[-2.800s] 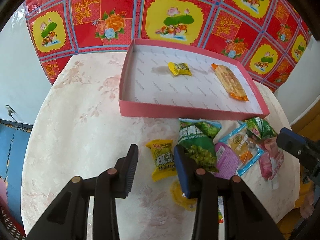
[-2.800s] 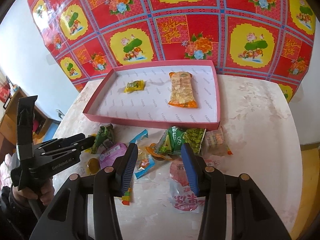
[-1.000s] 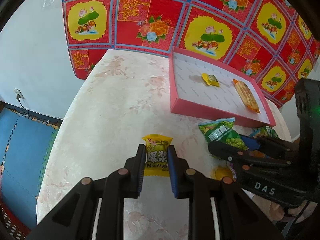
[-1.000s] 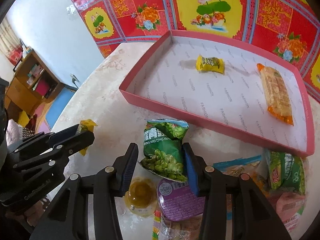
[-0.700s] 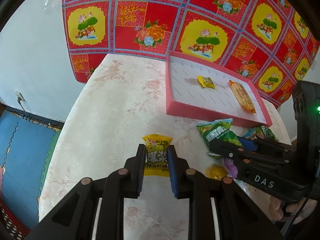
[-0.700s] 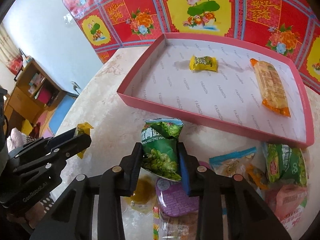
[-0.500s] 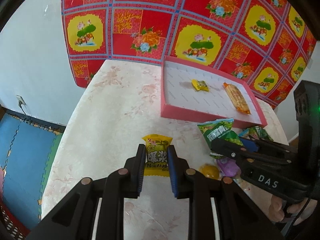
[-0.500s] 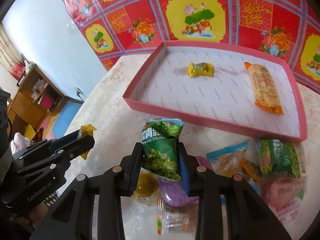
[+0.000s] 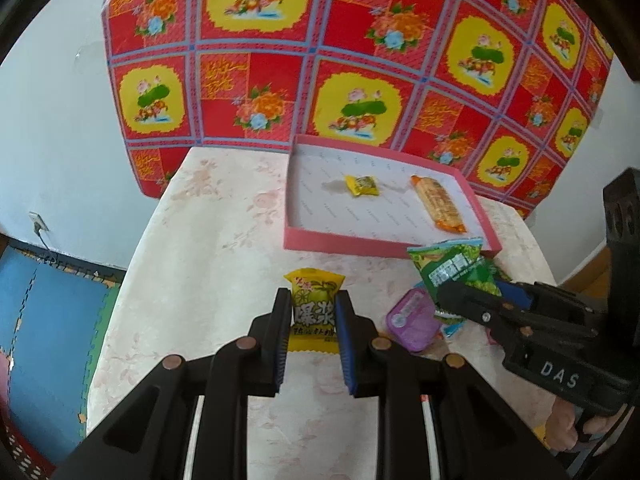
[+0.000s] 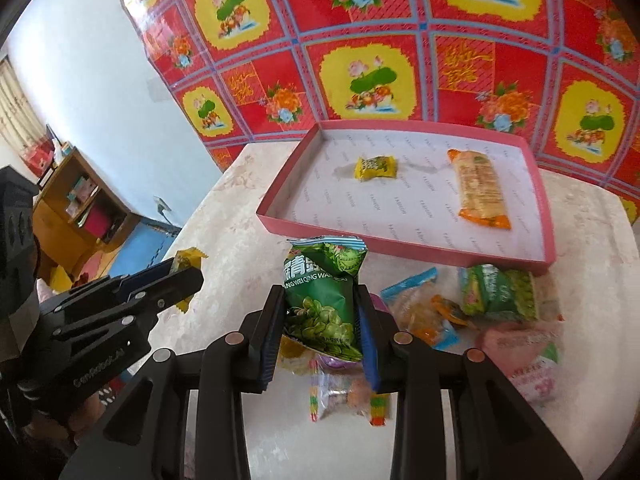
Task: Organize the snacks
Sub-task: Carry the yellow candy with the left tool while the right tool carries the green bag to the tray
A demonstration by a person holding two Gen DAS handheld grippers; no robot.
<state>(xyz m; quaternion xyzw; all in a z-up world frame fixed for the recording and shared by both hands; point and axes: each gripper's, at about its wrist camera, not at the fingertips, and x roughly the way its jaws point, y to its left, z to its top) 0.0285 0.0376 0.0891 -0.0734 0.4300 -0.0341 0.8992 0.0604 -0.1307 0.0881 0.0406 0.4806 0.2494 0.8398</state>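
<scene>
We see a round table point(image 9: 208, 248) with a pale floral top standing against a red and yellow flowered cloth point(image 10: 400, 40) hung on the wall. On the far part of the table lies a shallow pink tray point(image 10: 280, 196) with a white printed lining. Inside it, well apart, lie a long orange cracker pack point(image 10: 480, 188) toward the right and a small yellow candy point(image 10: 376, 167) near the middle.

In front of the tray's near rim, a loose heap of snacks point(image 10: 480, 312) is spread on the table: a small green bag point(image 10: 500, 290), a blue-edged clear packet point(image 10: 416, 300), a pink pouch point(image 10: 524, 360) and a purple-lidded cup point(image 9: 412, 320) among them.

Our left hand-held gripper point(image 9: 314, 316) is closed narrowly on a yellow snack packet point(image 9: 314, 304), pinching its sides; the packet stands upright between the pads, above the table surface on the left side, away from the heap.

Our right hand-held gripper point(image 10: 320, 320) is clamped on a green pea bag point(image 10: 320, 296), which is squeezed between the pads and sticks up toward the tray's near rim, above the heap.
</scene>
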